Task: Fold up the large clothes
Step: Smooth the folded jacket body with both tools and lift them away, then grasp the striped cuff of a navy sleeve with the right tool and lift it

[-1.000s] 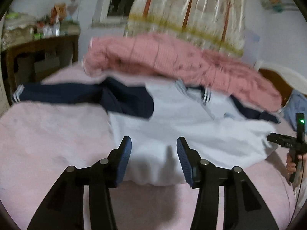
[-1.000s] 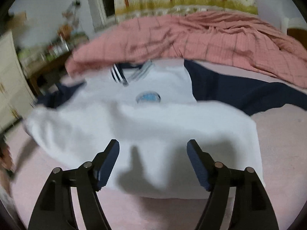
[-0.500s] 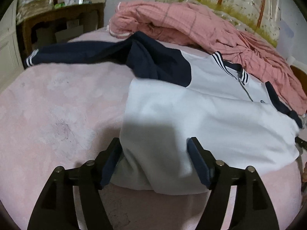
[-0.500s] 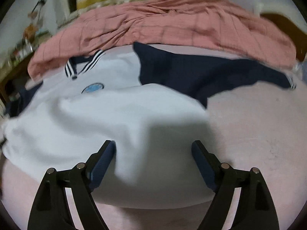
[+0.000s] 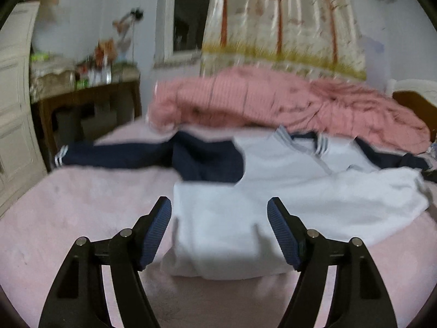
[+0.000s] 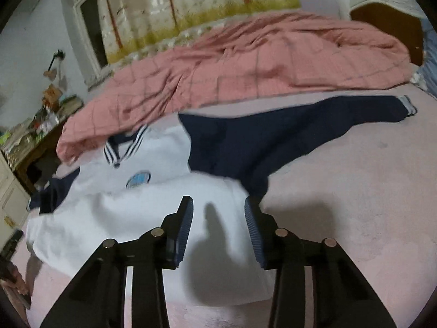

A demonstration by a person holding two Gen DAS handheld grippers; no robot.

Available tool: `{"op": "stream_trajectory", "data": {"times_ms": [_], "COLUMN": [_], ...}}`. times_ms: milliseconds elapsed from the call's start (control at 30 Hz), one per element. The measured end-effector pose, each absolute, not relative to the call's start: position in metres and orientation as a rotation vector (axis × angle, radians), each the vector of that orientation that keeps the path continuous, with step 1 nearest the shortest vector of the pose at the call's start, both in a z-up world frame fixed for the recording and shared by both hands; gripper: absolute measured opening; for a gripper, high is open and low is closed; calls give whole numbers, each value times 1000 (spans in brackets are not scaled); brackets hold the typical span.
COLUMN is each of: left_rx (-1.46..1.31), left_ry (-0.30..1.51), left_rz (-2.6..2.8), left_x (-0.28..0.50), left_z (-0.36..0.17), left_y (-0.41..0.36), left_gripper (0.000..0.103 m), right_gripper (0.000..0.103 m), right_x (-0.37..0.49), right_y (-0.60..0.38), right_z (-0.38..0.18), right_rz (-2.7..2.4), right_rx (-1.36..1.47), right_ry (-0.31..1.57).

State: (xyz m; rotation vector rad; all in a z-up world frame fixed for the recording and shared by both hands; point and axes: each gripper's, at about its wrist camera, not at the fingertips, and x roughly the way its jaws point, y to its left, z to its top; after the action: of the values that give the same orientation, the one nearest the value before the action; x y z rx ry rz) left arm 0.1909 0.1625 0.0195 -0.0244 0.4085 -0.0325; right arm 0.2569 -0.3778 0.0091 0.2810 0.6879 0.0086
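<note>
**A:** Item one, the jersey?

**B:** White jersey with navy sleeves, lying flat on the pink bed, its bottom portion folded up over the body. In the right wrist view the doubled hem edge sat at 6 o'clock, the striped collar at 10 o'clock, the chest badge just below it.

**B:** Sleeves: both spread outward, unfolded. One navy sleeve ran toward 9 o'clock in the left view; the other toward 2 o'clock in the right view.

**A:** Change since half a second earlier?

**B:** Both tools had drawn back and lifted from the folded edge. Left gripper: jaws wide apart, holding nothing. Right gripper: jaws narrower than before but parted, empty, cloth visible between the pads.

**A:** Meaning for the fold?

**B:** Judged: first fold released and holding its shape; sleeves probably next.

**A:** Surroundings?

**B:** Rumpled pink quilt at 12 o'clock, just touching the collar; tree-print curtain behind; cluttered wooden table at 10 o'clock.
</note>
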Motion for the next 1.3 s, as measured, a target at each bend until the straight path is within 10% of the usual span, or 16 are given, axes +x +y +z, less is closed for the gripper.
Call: {"op": "stream_trajectory", "data": {"times_ms": [233, 633, 733, 867, 933, 1300], "left_rx": [-94, -86, -103, -86, -27, 123], "left_ry": [321, 92, 60, 71, 103, 263], "left_rz": [-67, -266, -297, -318, -305, -175], "left_x": [195, 213, 219, 232, 245, 297], "left_z": [65, 164, 173, 152, 129, 34], "left_y": [128, 1, -20, -41, -50, -69], "left_gripper": [74, 83, 92, 100, 102, 102], "right_gripper": [33, 34, 60, 62, 90, 93], "right_x": [279, 240, 239, 241, 242, 301], "right_y": [-364, -416, -419, -434, -441, -509], "right_z": [-25, 29, 36, 37, 35, -3], "right_rz": [-56, -145, -172, -206, -242, -230], "right_rx": [179, 275, 265, 290, 316, 401], "right_ry": [900, 636, 598, 596, 586, 602]}}
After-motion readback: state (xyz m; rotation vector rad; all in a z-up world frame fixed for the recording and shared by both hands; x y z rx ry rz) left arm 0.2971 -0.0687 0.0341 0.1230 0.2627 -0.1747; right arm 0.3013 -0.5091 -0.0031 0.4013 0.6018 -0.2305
